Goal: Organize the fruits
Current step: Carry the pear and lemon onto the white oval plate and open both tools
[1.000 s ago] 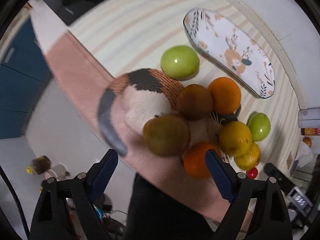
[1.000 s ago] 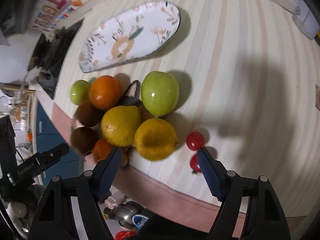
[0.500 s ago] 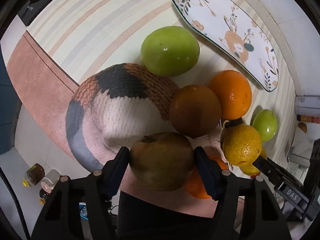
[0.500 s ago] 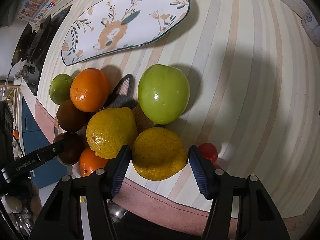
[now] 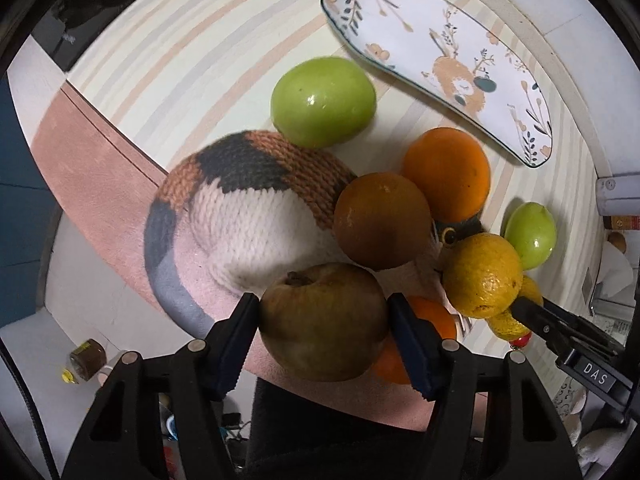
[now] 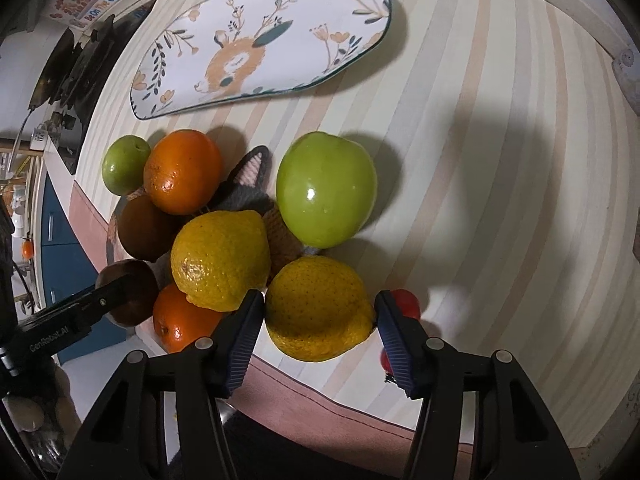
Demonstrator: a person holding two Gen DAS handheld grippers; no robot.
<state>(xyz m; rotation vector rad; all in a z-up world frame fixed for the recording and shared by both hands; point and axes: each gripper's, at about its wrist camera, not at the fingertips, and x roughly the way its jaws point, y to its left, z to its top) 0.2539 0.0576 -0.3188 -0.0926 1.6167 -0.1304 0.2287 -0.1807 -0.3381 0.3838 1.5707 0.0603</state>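
The left gripper [image 5: 324,322] clamps a brown pear [image 5: 322,322] between both pads. Behind it, fruit crowds a knitted cat [image 5: 248,204] near a deer-print plate [image 5: 440,60].

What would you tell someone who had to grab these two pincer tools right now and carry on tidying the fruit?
Left gripper: jaws against both sides of a brown pear-like fruit at the table's near edge.
Right gripper: jaws around a yellow lemon; contact looks likely but I cannot confirm it.
The other fruit is heaped around a knitted toy: big green apple, small green apple, two oranges, second lemon, another brown fruit.
Done: nothing yet; the deer-pattern plate holds no fruit.
Left: probably lift both fruits, likely to the plate, then sort the others.
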